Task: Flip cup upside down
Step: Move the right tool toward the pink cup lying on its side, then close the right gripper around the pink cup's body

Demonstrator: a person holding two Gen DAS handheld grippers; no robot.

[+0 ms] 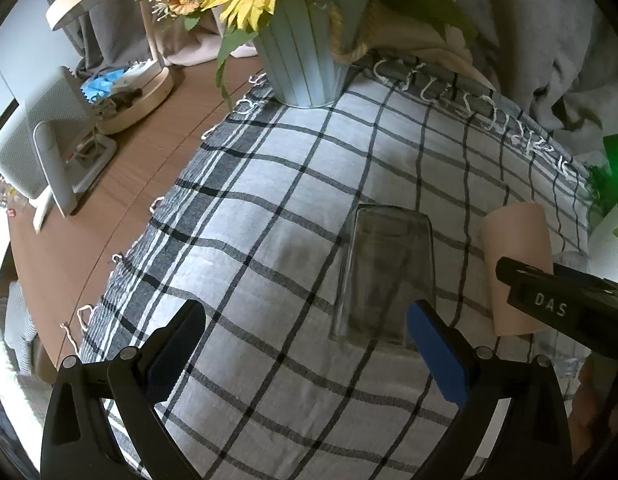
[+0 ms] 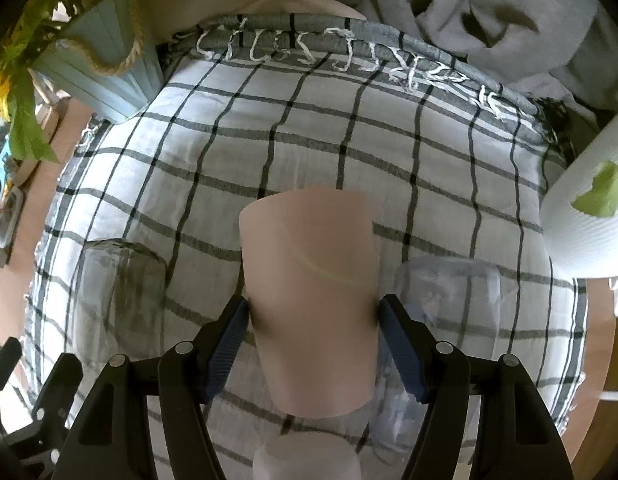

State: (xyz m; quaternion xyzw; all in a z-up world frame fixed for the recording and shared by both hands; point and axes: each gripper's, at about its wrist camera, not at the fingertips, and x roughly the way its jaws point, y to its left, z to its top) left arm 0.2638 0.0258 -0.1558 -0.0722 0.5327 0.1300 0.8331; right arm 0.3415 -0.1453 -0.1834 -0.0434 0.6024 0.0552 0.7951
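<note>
Pink cup [image 2: 309, 300] clamped in right tool [image 2: 313, 320] — glasses [image 2: 121, 296] flanking closely.

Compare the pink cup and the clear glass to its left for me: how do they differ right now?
The pink cup is opaque and matte; the clear glass is see-through, so the plaid cloth shows through it. The right tool is clamped on the pink cup's sides, while the clear glass stands free, with the left tool open beside it. Both appear to stand mouth-down on the cloth, closed base on top.
</note>
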